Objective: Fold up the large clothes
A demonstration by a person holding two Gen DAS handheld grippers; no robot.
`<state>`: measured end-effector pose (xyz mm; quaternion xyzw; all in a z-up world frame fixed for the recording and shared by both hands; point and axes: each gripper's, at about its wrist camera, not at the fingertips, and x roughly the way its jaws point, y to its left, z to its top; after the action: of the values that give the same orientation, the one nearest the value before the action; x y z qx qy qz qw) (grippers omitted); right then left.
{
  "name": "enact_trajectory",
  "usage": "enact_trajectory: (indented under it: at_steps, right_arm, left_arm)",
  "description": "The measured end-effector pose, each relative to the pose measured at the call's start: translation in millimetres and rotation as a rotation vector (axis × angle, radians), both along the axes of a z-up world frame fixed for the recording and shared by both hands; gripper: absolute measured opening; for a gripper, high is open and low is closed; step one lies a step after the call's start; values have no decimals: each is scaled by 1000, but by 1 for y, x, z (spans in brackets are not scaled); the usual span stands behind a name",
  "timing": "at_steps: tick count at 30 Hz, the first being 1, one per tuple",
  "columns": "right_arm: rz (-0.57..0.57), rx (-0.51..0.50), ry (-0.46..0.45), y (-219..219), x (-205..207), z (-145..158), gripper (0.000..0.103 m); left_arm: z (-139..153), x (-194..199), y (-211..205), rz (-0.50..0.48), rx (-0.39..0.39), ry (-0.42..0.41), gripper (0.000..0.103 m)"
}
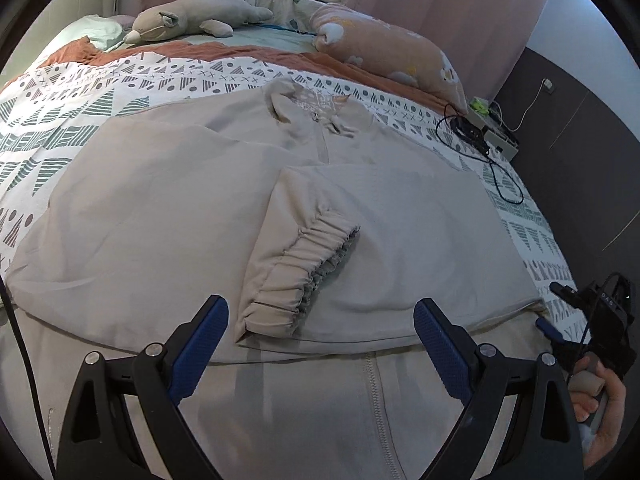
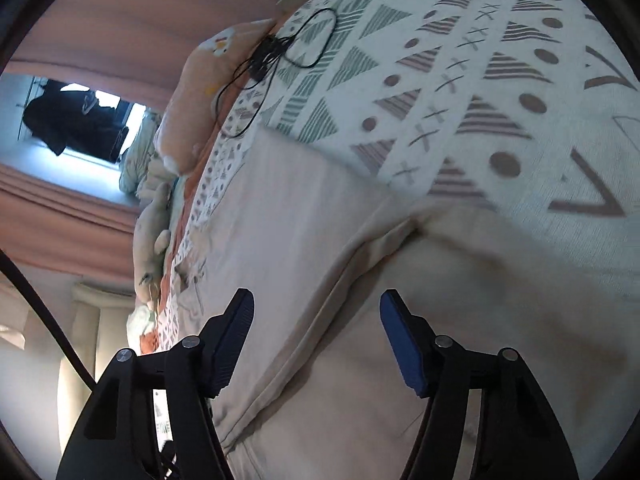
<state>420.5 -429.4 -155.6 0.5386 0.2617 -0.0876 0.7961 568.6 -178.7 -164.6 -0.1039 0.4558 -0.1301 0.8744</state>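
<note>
I am holding my left gripper [image 1: 320, 320] wide apart, nothing between its blue pads, hovering just above the near part of the beige jacket [image 1: 168, 208]. The jacket is lying spread on the patterned bedspread [image 1: 80, 92], collar toward the pillows, with one sleeve folded across the front so its gathered cuff [image 1: 304, 276] is resting near the middle. A zipper [image 1: 378, 408] is running down the near portion below a fold line. My right gripper [image 2: 316, 320] is also standing wide and holding nothing, tilted sideways over the jacket's edge [image 2: 320, 304], where a seam is running between the fingers. In the left view my right hand [image 1: 600, 408] is gripping its handle at the bed's right side. A black cable [image 1: 496, 176] is lying on the bedspread beyond the jacket, near a peach pillow [image 1: 392, 56] and a stuffed toy [image 1: 192, 20].
</note>
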Motion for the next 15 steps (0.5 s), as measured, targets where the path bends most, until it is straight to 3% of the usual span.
enact_trajectory:
  at_steps: [8,10,12,15]
  right_arm:
    - [-26,50,39,-17,-4,-21,30]
    - [-39,50,46,-19,-4,-24,22]
    - [-50,39,54,-19,-5,-23,20]
    - [-52,42,53,-21,-1,-23,20]
  left_arm:
    - [-32,17,-2,23,92,60,96]
    - [-35,20,4,64,169,68,96]
    - [-35,22,20,127,213,55,96]
    - [-36,25,54,226,183,79,96]
